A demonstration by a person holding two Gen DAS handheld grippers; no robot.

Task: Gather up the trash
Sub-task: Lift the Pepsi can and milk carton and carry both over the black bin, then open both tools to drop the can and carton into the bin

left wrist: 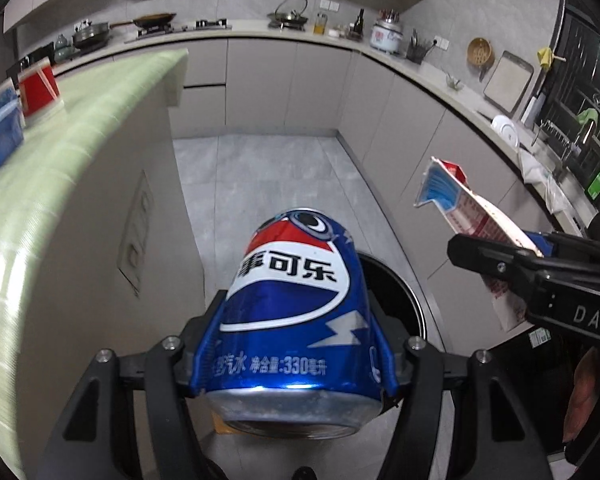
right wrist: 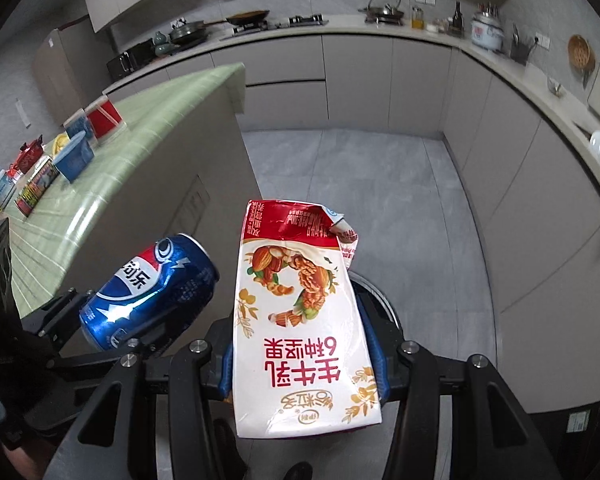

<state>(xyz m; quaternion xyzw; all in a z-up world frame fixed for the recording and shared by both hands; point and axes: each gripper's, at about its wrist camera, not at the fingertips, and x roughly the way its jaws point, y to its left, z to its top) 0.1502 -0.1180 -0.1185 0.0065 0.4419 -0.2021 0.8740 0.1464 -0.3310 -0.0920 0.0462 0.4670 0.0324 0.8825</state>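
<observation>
The left tool (left wrist: 296,344) pinches a dented blue cola can (left wrist: 296,304) partway between its blue pads, the can's base toward the camera; the right tool (right wrist: 306,354) pinches a crumpled white-and-red milk carton (right wrist: 300,320) the same way; both are held above the grey floor, over a dark round bin (left wrist: 400,300) whose inside is hidden; the green table (right wrist: 140,152) carries boxes and cups.

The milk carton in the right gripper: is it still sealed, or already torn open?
Torn open. The milk carton's far end is ripped and crumpled, a flap sticking out, while the right gripper clamps its sides.
</observation>
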